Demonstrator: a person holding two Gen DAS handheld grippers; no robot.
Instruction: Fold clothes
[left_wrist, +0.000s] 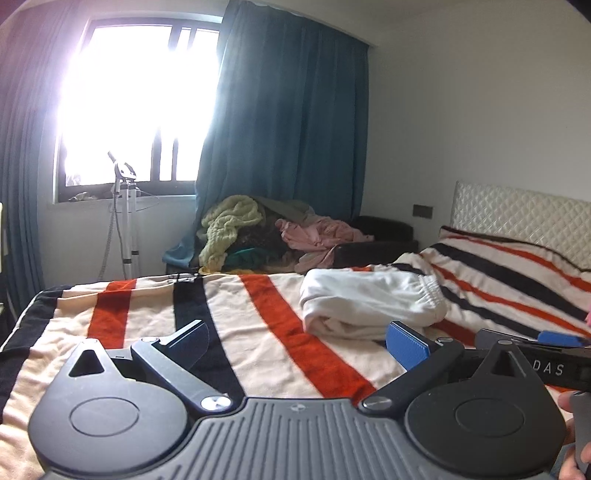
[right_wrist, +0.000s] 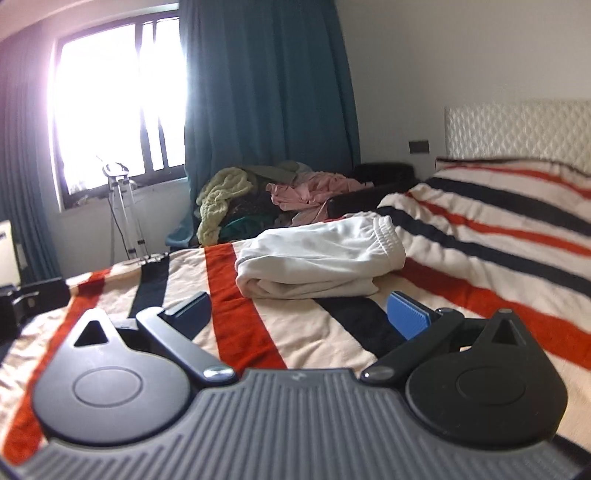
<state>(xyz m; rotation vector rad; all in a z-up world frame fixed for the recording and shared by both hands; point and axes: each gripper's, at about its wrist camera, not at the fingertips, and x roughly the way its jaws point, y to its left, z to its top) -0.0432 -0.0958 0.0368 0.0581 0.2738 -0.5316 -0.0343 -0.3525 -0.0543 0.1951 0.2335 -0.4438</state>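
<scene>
Two grippers hover low over the striped blanket (left_wrist: 258, 325), and we see both with their jaws spread wide and nothing between them. Starting far to the left of our left gripper (left_wrist: 299, 343), the bright window (left_wrist: 136, 99) glares behind a white garment steamer stand (left_wrist: 123, 206) on the floor. Straight ahead, beyond the far edge of the bed, a teal curtain (left_wrist: 291, 122) hangs down to a heap of clothes (left_wrist: 258, 232), yellow-green knit on its left and pink fabric on its right. Closer in, ahead and a little right of the left gripper, the folded white garment (left_wrist: 369, 302) lies on the blanket, its elastic waistband turned to the right; the blue pad (left_wrist: 406, 343) of our right-hand finger sits just in front of its near edge, though we cannot tell whether they touch. Further right, the body of the right gripper (left_wrist: 546, 354) shows at the frame's edge, with a hand (left_wrist: 569, 435) below it. Beyond that stands the quilted headboard (left_wrist: 524, 210).

From our right gripper (right_wrist: 299, 314), the folded garment lies directly ahead, just past the fingertips, clear of both pads.
</scene>
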